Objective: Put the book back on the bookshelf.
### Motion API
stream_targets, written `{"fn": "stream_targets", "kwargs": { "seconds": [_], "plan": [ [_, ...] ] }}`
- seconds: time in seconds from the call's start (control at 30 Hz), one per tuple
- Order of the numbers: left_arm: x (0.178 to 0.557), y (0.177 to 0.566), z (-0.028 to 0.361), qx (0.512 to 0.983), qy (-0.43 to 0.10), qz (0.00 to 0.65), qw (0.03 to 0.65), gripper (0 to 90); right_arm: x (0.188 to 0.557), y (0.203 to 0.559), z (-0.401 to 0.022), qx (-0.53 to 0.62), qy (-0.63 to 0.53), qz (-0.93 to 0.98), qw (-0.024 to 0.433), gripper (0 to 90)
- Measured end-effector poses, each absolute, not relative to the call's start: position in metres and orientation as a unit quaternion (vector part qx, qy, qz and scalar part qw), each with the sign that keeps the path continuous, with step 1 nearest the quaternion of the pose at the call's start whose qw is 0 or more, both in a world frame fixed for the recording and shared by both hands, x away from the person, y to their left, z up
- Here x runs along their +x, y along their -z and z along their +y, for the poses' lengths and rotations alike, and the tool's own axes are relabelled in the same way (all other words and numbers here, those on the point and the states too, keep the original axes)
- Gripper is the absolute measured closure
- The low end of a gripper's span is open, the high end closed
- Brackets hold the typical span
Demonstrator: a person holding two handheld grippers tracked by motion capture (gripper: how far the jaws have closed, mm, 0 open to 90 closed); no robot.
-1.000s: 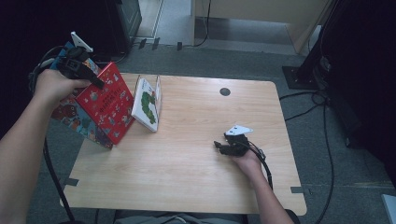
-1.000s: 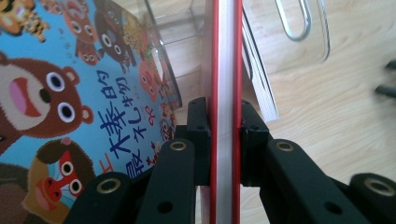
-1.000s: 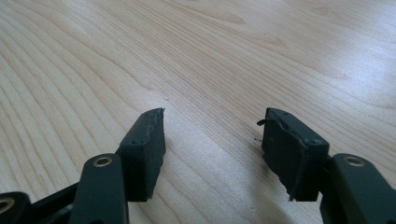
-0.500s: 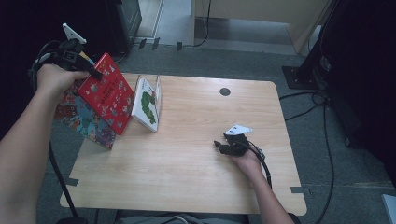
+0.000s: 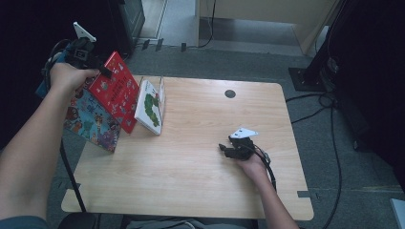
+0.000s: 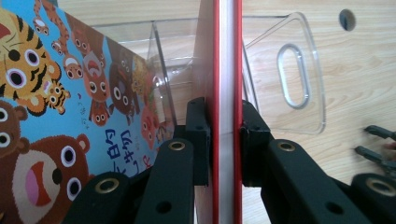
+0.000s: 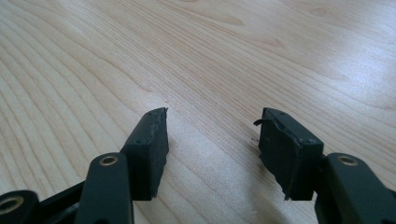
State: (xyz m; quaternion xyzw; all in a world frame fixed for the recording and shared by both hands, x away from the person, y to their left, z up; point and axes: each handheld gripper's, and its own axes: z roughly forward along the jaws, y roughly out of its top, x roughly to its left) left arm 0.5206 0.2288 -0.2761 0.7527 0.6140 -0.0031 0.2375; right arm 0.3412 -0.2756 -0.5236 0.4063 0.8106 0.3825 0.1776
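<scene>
A red picture book [image 5: 116, 90] hangs tilted over the table's far left corner, with my left gripper [image 5: 102, 72] shut on its upper edge. In the left gripper view the red book [image 6: 226, 70] stands edge on, with both pads pressed on its covers. A blue animal book [image 5: 90, 119] leans behind and below it at the table's left edge. To the right of them a white caterpillar book [image 5: 152, 106] stands in a clear acrylic holder [image 6: 299, 79]. My right gripper [image 5: 228, 149] rests on the table at the right, open, with bare wood between its pads [image 7: 149, 140].
The wooden table [image 5: 191, 181] has a dark round hole [image 5: 230, 93] near its far edge. Cables run over the floor to the right, and dark equipment stands behind the table's left corner.
My left gripper has shifted a little toward the far side with the red book in it. The right gripper has stayed where it was.
</scene>
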Motion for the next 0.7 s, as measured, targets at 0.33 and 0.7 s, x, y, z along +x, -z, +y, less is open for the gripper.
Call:
{"fn": "stream_targets", "kwargs": {
  "seconds": [0.33,0.7],
  "plan": [
    [0.5213,0.2803,0.2351,0.748,-0.013,0.621,0.234,74.7,0.3398,0.5235,-0.2755,0.411,-0.382,0.808,0.177,42.0],
    [0.5184,0.2812,0.2394,0.746,-0.011,0.620,0.243,59.5,0.3371,0.5235,-0.2767,0.412,-0.381,0.808,0.177,41.7]
  ]
}}
